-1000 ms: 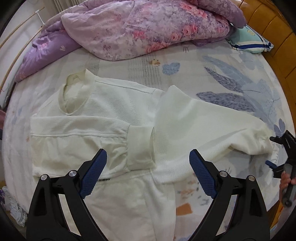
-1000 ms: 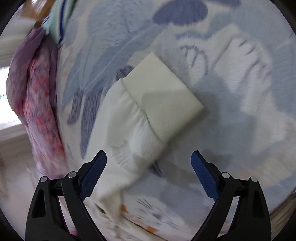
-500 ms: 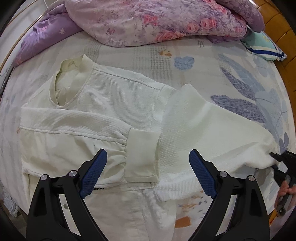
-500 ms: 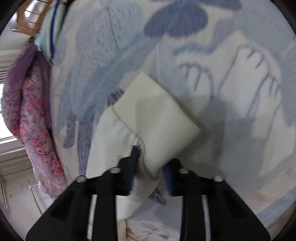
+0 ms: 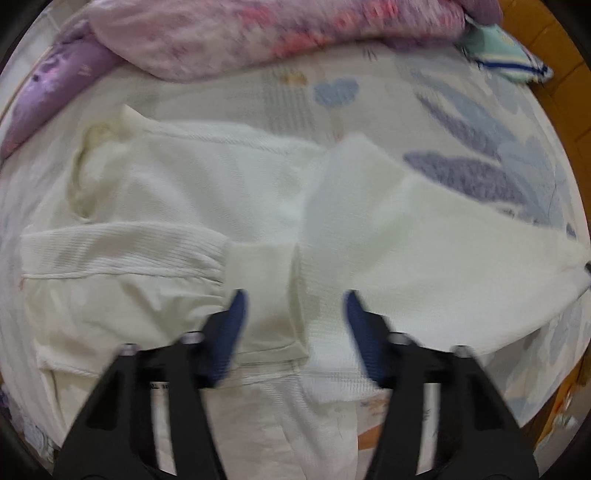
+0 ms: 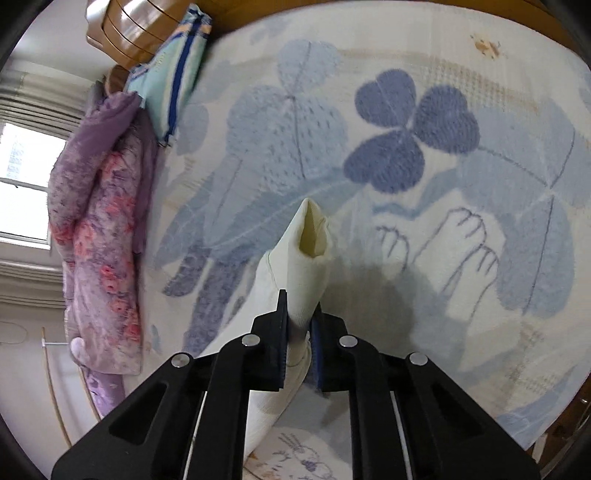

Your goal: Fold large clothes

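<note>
A cream-white sweater [image 5: 207, 192] lies flat on the bed, collar at the far left. Its left sleeve is folded across the body, with the cuff [image 5: 262, 291] near the middle. My left gripper [image 5: 295, 314] hovers over that cuff with its jaws partly open and holds nothing. The right sleeve [image 5: 424, 251] stretches out to the right. My right gripper [image 6: 299, 332] is shut on the right sleeve's cuff [image 6: 308, 251] and holds it lifted above the bedsheet, the cuff opening facing away.
A purple and pink floral quilt [image 5: 258, 33] is bunched along the far side of the bed [image 6: 461, 229]. A striped pillow [image 5: 506, 59] lies at the far right by the wooden headboard [image 6: 122, 26]. White trousers [image 5: 258, 424] lie below the sweater.
My right gripper closed on the right sleeve's cuff and raised it off the sheet. My left gripper's jaws narrowed and it moved in over the folded left cuff.
</note>
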`<action>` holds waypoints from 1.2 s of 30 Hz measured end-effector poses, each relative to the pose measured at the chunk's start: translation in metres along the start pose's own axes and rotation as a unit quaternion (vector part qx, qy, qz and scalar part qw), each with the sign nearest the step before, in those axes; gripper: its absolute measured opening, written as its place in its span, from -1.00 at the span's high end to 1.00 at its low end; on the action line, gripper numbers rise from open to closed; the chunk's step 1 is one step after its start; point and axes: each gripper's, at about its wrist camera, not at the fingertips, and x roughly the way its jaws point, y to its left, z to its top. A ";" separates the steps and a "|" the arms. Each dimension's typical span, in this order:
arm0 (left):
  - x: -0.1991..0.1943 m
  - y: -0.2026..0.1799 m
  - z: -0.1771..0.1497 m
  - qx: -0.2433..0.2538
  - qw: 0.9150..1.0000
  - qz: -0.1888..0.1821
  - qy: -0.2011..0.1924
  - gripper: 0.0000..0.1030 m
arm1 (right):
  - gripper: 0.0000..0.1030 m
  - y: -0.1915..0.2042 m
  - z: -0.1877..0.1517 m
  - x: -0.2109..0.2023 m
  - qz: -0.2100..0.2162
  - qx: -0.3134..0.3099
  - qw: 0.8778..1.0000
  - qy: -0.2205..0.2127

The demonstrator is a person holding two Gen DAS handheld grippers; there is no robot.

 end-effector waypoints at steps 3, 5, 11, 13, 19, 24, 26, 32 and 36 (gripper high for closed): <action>0.027 -0.001 -0.001 -0.005 1.000 -0.005 0.017 0.38 | 0.85 0.007 0.000 -0.002 0.005 -0.015 1.000 -0.003; 0.042 -0.001 -0.002 -0.010 1.000 -0.006 0.024 0.47 | 0.85 0.013 -0.001 0.000 0.001 -0.027 1.000 -0.001; 0.070 -0.001 -0.003 -0.003 1.000 -0.001 0.024 0.49 | 0.85 0.032 -0.001 -0.001 0.017 -0.045 0.999 0.005; 0.072 0.001 -0.003 -0.009 1.000 -0.007 0.023 0.49 | 0.85 0.040 -0.002 -0.009 0.029 -0.052 0.998 0.002; 0.077 -0.001 -0.002 0.011 1.000 0.003 0.019 0.50 | 0.85 0.082 -0.008 -0.030 0.062 -0.085 0.994 0.001; 0.077 -0.006 -0.007 0.023 1.000 0.006 0.011 0.50 | 0.85 0.132 -0.020 -0.042 0.097 -0.132 0.986 0.014; 0.077 -0.009 -0.012 0.019 1.000 -0.003 0.009 0.50 | 0.85 0.153 -0.029 -0.047 0.125 -0.148 0.981 0.017; 0.073 -0.002 -0.023 0.017 1.000 -0.015 -0.006 0.50 | 0.85 0.223 -0.059 -0.071 0.196 -0.189 0.962 0.016; 0.073 0.002 -0.028 0.010 1.000 -0.024 -0.015 0.50 | 0.85 0.267 -0.085 -0.087 0.221 -0.222 0.950 0.022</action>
